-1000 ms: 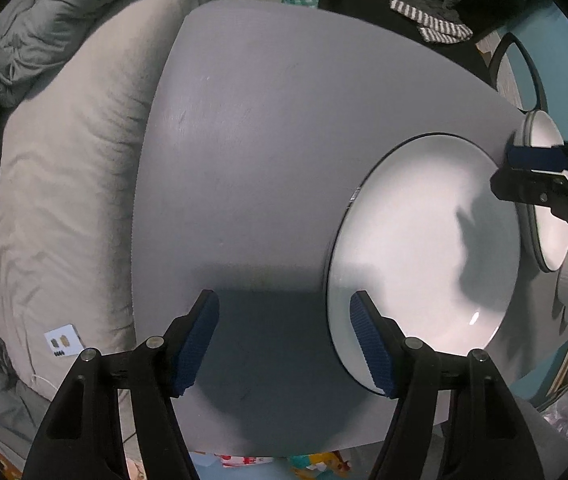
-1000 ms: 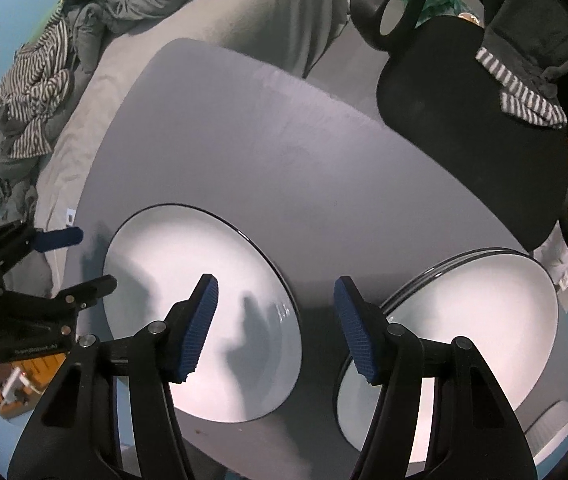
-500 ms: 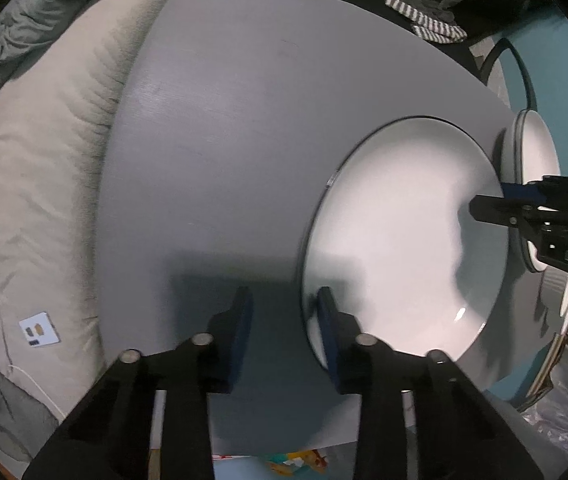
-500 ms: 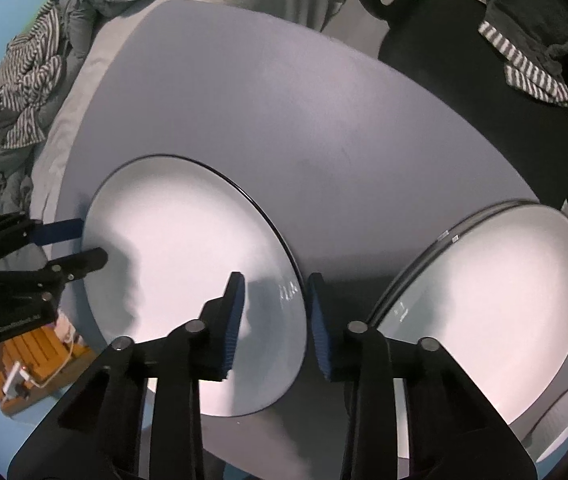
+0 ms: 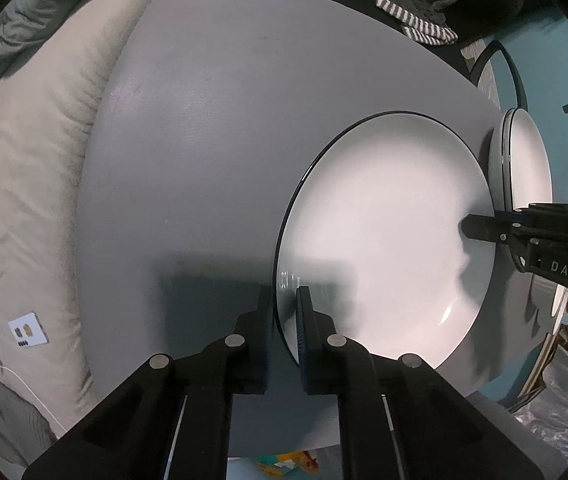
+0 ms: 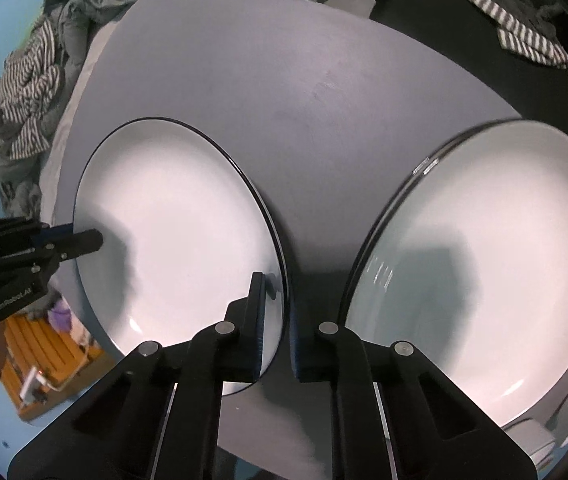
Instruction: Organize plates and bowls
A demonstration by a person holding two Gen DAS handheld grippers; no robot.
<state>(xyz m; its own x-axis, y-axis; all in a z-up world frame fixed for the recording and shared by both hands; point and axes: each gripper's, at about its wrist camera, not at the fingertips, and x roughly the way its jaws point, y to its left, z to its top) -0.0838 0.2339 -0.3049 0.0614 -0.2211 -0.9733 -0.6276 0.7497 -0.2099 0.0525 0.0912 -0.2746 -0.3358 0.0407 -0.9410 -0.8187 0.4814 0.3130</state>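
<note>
Left wrist view: our left tool has closed from wide open onto the near rim of the white plate, which lies at the worktop's right edge.

Right wrist view: our right tool has likewise clamped the opposite rim, beside the plate stack. With both grips set, we judge lifting comes next.

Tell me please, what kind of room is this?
Probably a bedroom or lived-in home room, not a kitchen: a grey rumpled duvet lies on a beige padded mattress beside the grey round-cornered table, and striped clothing is piled nearby. A black office chair stands behind.
</note>
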